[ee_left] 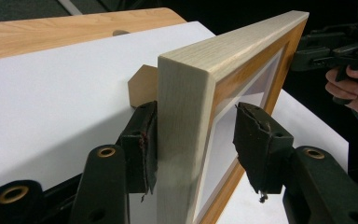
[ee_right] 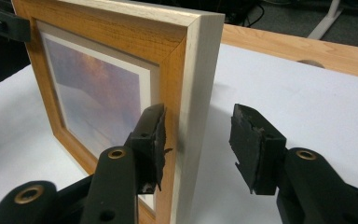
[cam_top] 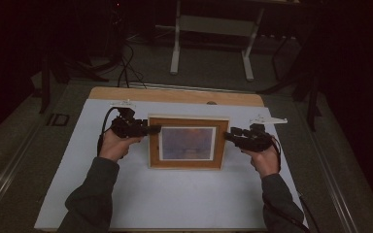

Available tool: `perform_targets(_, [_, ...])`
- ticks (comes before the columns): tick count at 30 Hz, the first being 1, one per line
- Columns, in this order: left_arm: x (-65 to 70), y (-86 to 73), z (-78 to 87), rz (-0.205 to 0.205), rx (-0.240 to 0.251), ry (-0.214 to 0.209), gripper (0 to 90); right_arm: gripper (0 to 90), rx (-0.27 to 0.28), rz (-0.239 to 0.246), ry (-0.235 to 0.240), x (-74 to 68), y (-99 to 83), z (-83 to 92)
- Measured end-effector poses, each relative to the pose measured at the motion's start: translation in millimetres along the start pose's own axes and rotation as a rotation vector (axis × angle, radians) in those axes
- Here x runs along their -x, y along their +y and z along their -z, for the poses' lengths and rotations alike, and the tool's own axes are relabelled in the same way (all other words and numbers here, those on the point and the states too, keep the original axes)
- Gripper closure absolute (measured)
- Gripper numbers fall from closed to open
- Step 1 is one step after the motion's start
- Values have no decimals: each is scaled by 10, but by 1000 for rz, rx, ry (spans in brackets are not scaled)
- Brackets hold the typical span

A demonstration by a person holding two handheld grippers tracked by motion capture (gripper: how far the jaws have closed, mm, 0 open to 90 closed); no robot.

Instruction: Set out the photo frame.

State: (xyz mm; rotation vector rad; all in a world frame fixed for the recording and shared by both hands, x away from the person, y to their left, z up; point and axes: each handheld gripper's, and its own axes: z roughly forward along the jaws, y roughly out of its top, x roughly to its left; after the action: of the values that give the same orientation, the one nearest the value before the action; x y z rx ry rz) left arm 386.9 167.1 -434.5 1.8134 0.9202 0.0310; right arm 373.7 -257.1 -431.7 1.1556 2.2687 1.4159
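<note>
Two claws work one picture frame (cam_top: 188, 142), which stands upright mid-counter (cam_top: 175, 204) on a white sheet, w/ its prop leg (ee_left: 142, 86) behind. Probably steadied from both ends so it won't tip. Left claw (ee_left: 196, 142) straddles the left edge, jaws spread, rear pad touching. Right claw (ee_right: 198, 144) spread too, front pad on the face. Room dark; cables and a white stand (cam_top: 213, 29) on the floor beyond.
</note>
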Motion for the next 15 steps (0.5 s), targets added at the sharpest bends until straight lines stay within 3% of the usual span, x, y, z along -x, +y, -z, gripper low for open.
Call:
perform_targets(9, [22,-47,151,7,32,12,507,536,-7,3,4,7,-7,52])
perform_targets(15, [54,-79,285,-5,45,46,506,536,-7,1,4,25,-19,112])
